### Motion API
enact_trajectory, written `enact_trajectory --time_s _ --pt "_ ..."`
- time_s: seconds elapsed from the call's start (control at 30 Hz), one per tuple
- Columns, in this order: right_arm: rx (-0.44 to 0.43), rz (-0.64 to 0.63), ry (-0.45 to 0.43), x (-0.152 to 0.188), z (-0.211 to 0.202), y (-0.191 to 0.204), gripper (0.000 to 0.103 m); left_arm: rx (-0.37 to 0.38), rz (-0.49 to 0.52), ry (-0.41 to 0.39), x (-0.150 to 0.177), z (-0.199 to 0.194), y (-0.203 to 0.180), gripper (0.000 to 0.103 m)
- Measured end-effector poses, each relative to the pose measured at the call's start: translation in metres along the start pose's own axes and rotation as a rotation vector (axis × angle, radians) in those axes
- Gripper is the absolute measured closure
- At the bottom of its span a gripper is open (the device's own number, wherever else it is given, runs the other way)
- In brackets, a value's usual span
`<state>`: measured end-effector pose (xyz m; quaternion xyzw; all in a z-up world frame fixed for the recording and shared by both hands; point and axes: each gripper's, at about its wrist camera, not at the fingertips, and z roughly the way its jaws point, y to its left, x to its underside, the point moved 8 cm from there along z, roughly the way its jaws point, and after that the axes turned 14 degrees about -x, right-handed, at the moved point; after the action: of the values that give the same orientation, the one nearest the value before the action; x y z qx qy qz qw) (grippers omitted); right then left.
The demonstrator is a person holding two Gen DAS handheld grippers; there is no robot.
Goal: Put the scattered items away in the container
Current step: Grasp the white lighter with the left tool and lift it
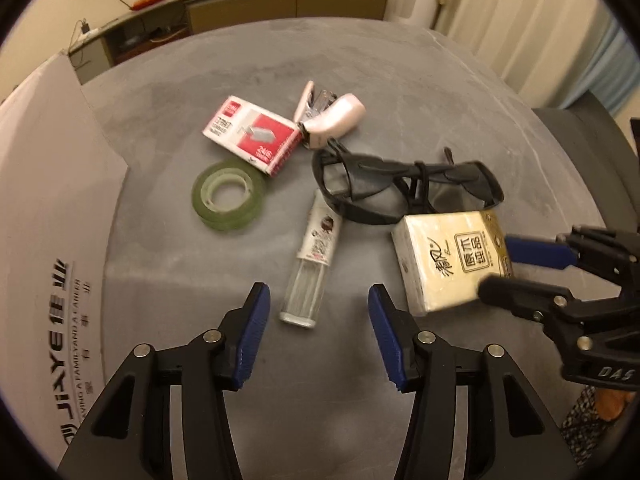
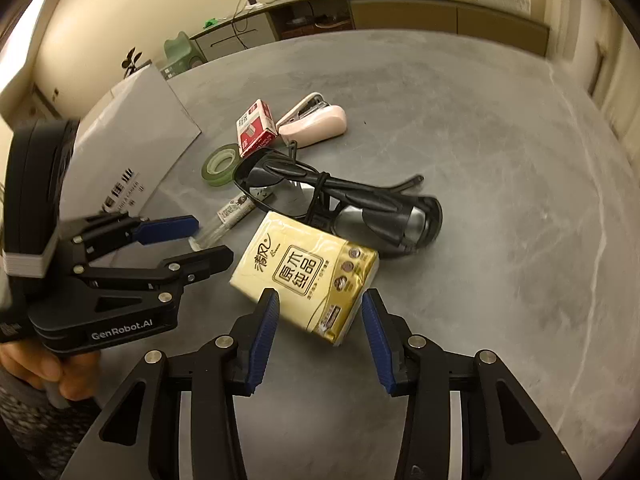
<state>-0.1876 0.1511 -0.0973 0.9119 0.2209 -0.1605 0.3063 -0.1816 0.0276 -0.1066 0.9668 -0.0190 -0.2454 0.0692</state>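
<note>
On the grey table lie a yellow tissue pack (image 1: 448, 258) (image 2: 308, 276), black glasses (image 1: 404, 188) (image 2: 340, 200), a slim clear tube (image 1: 312, 260) (image 2: 228, 220), a green tape roll (image 1: 230, 196) (image 2: 219, 165), a red staple box (image 1: 254, 136) (image 2: 256, 128) and a pink stapler (image 1: 330, 120) (image 2: 312, 122). My left gripper (image 1: 316, 304) (image 2: 208, 242) is open, the tube's near end between its fingertips. My right gripper (image 2: 318, 312) (image 1: 494, 262) is open around the tissue pack's near end. A white cardboard box (image 1: 52, 216) (image 2: 128, 140) lies at the left.
The grey table (image 1: 400, 80) (image 2: 500, 200) stretches bare to the far right. A low cabinet (image 1: 280, 4) runs along the back wall. A hand (image 2: 44, 372) holds the left gripper's handle at lower left in the right wrist view.
</note>
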Motion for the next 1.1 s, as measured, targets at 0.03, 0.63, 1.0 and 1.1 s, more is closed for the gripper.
enact_trajectory --time_s 0.03,0.63,1.0,1.1 --pt "-0.053 0.035 0.007 0.001 -0.001 0.001 0.057 -0.019 -0.007 -0.029 -0.004 -0.002 0.004 0.049" --pt "-0.011 -0.113 -0.013 0.002 0.001 0.025 0.022 -0.067 0.033 -0.044 -0.013 -0.003 0.012 0.062" --pt "-0.080 -0.111 0.041 0.006 0.019 0.037 0.064 -0.077 0.001 0.026 -0.010 0.004 0.020 0.080" --pt "-0.095 -0.141 0.058 0.013 0.017 0.044 0.052 -0.099 -0.006 0.005 -0.008 0.001 0.027 0.073"
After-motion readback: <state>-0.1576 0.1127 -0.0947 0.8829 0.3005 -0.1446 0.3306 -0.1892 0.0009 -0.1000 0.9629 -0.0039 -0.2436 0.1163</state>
